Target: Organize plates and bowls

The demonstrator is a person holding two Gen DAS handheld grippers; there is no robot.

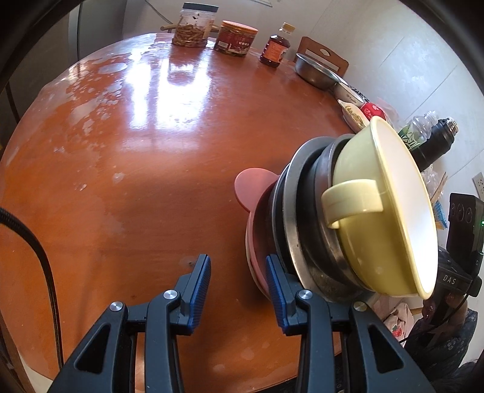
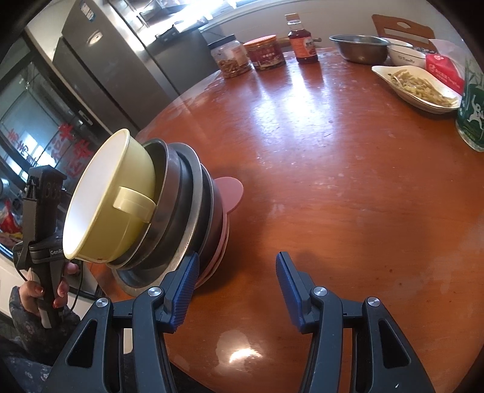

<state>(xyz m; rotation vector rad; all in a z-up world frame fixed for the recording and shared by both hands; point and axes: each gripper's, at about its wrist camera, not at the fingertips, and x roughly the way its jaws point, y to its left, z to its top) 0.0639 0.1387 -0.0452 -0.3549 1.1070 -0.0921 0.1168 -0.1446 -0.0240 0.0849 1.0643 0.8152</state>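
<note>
A stack of dishes stands on the round wooden table [image 1: 136,151]: a pink plate with ear-shaped tabs [image 1: 251,184] at the bottom, dark metal plates and bowls [image 1: 305,211] above it, and a yellow-green handled bowl [image 1: 372,217] on top. The stack also shows in the right wrist view, with the yellow-green bowl [image 2: 121,193] and the pink plate [image 2: 231,193]. My left gripper [image 1: 239,272] is open, its right finger against the stack's near edge. My right gripper [image 2: 237,272] is open, its left finger against the stack's rim.
At the table's far edge stand a clear jar [image 1: 193,27], a red jar [image 1: 236,39] and a sauce bottle [image 1: 276,45]. A steel bowl [image 2: 360,48], a white bowl [image 2: 405,56], a white dish of food [image 2: 420,84], a red packet and a green bottle [image 2: 472,105] stand to the right.
</note>
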